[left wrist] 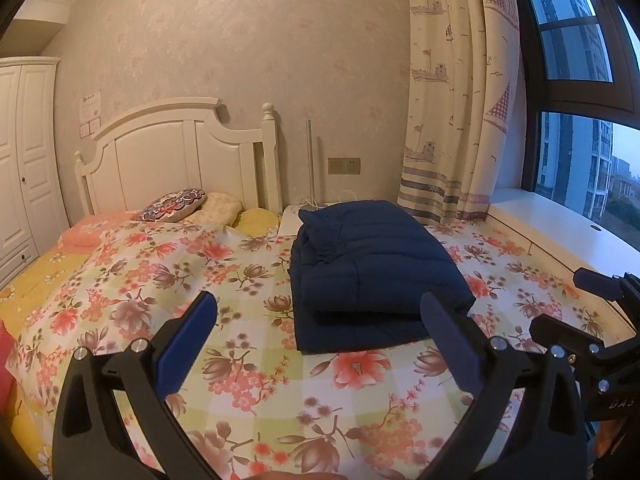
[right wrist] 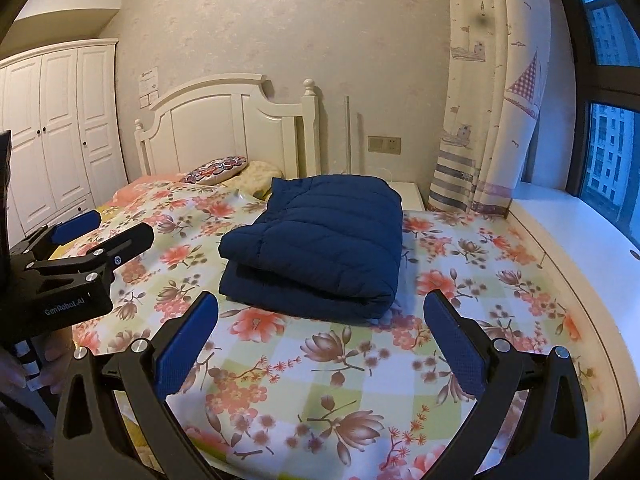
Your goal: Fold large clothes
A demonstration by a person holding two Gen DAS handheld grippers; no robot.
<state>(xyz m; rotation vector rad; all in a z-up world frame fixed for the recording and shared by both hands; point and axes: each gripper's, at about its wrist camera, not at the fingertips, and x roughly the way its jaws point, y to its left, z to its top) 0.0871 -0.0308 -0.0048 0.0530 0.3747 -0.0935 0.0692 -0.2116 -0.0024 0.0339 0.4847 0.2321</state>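
Both hand-held grippers, the left gripper (left wrist: 318,316) and right gripper (right wrist: 320,316), hang spread and empty above the floral bedspread (right wrist: 320,380), with the folded navy puffer jacket (right wrist: 320,248) lying just ahead, so folding looks finished and only tidying or withdrawal seems needed.

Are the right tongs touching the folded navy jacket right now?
Apart. In the right wrist view, the open right tongs sit short of the navy jacket, with floral bedspread visible between its near edge and both fingertips.
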